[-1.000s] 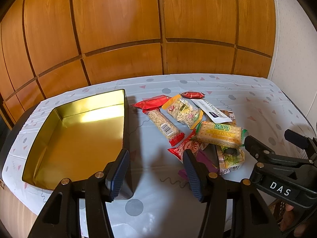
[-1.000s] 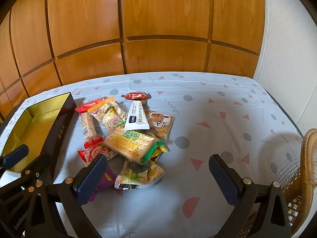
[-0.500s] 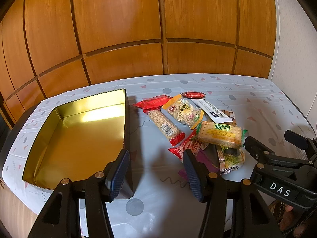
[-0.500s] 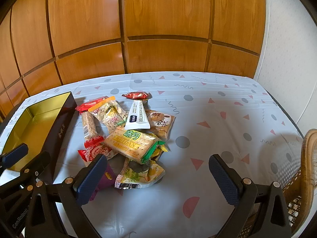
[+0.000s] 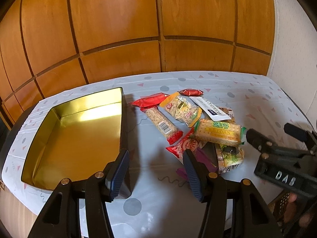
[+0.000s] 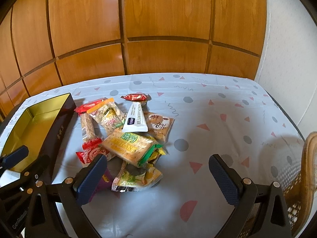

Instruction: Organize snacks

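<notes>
A pile of snack packets lies mid-table: a green-and-yellow cracker pack (image 5: pixel 218 132) (image 6: pixel 128 144) on top, a grain bar (image 5: pixel 161 123), a seed bag (image 5: pixel 182 111), a white sachet (image 6: pixel 135 119) and a red candy (image 6: pixel 135 97). Left of the pile stands an empty gold-lined box (image 5: pixel 75 138) (image 6: pixel 39 119). My left gripper (image 5: pixel 155 158) hovers near the box's front right corner, its jaws opening with nothing between them. My right gripper (image 6: pixel 158 164) is open wide just short of the pile, holding nothing.
A patterned cloth covers the table (image 6: pixel 218 119). Wood panelling rises behind it. A wicker chair (image 6: pixel 309 168) stands off the right edge. Each gripper shows in the other's view: the right gripper (image 5: pixel 269 130) and the left gripper (image 6: pixel 33 154).
</notes>
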`<state>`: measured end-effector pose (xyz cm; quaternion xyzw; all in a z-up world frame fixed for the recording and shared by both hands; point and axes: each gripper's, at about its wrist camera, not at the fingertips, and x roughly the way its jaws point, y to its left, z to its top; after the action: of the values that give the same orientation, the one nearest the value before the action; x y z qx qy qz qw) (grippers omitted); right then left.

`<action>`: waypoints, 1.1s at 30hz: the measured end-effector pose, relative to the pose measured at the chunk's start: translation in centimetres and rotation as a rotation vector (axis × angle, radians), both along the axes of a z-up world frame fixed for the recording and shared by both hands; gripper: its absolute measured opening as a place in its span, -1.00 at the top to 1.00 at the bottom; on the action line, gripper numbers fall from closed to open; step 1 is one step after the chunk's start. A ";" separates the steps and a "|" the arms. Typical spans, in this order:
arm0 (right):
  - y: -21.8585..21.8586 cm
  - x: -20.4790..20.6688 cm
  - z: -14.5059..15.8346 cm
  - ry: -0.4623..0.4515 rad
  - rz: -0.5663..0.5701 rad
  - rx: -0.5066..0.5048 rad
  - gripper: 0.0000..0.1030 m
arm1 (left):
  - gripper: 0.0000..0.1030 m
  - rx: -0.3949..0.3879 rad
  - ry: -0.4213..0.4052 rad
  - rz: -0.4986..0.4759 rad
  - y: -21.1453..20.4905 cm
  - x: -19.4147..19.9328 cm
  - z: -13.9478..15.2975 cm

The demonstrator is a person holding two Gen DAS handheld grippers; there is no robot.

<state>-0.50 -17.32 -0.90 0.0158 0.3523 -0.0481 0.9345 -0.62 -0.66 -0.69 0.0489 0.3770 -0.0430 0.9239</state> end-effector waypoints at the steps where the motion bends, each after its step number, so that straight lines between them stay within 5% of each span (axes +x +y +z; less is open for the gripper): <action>1: -0.3 0.2 0.0 0.005 0.001 0.003 -1.00 | -0.13 -0.007 0.007 -0.009 -0.1 0.0 0.0; 7: -2.6 1.8 0.6 0.017 0.012 0.016 -1.00 | -0.13 -0.036 0.038 -0.057 -0.7 0.3 -0.4; 12: -5.5 4.4 2.3 0.040 0.076 0.026 -1.00 | -0.28 -0.196 0.121 -0.158 -0.4 0.9 -0.5; 18: -9.4 7.4 3.1 0.052 0.069 -0.019 -1.00 | -0.23 -0.257 0.215 -0.199 -0.7 1.8 -0.9; 24: -12.4 9.5 1.4 0.112 0.051 0.044 -1.00 | 0.29 -0.316 0.354 -0.256 -2.0 3.8 -1.6; 33: -13.4 9.9 1.0 0.122 0.054 0.166 -1.00 | 0.20 -0.480 0.548 -0.112 -4.4 10.9 -2.6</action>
<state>9.36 -30.74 0.11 0.0807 0.4115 0.0053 0.9078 10.26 -5.01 -3.26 -0.1622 0.5864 -0.1925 0.7699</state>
